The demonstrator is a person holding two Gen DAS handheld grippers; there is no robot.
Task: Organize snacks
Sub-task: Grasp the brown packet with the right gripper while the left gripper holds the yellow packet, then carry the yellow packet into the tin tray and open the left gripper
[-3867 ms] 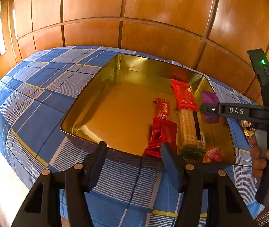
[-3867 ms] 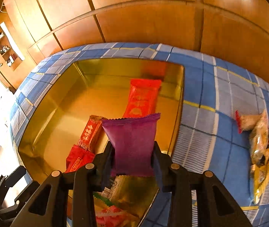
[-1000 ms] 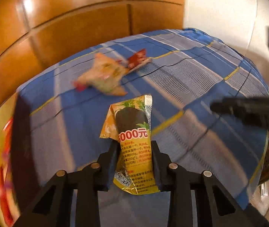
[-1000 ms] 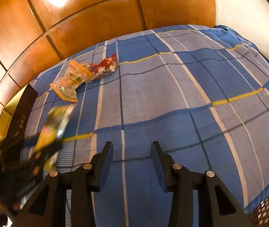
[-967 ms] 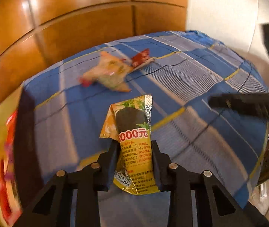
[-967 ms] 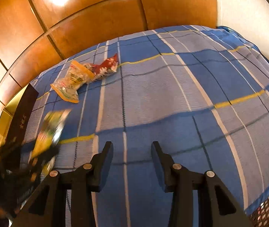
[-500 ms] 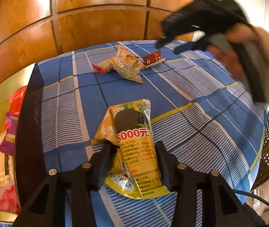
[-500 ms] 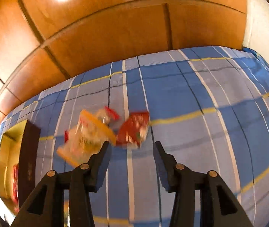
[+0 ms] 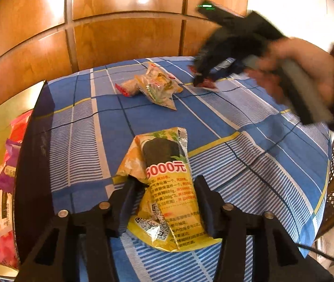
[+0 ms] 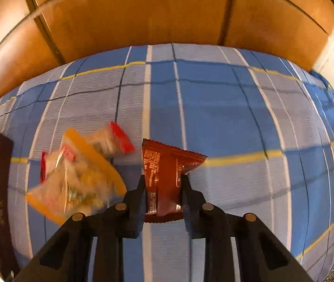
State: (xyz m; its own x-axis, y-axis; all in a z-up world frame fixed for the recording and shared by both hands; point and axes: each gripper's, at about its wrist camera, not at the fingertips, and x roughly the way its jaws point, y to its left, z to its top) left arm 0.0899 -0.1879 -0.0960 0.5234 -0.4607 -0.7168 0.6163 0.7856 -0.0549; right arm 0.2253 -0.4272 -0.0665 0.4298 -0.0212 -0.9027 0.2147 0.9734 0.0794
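Wood panelling is backing a bed spread with a blue checked cloth [image 9: 249, 127], and a gold tin [image 9: 0, 108] with a dark outer wall is sitting at its left edge, already holding red and purple packets [image 9: 5, 164].

Compared with a second ago, the left gripper [image 9: 164, 195] is no longer clamping the yellow snack packet [image 9: 167, 188]. Its jaws have just been opening, and the packet is now lying on the cloth between the fingers, which are standing a little apart from its sides. The tin has come further into the left wrist view.

The right gripper [image 10: 163, 195], which was hovering with parted jaws over bare cloth a second ago, has swung across to the far snacks. Its jaws have just been closing, and they are now gripping a dark red packet [image 10: 167, 169] from both sides. Just left of it, a clear orange-edged bag [image 10: 77, 178] and a small red-ended packet [image 10: 113, 141] are lying together, blurred. In the left wrist view a hand [image 9: 307, 70] is showing blurred around the right gripper's handle.
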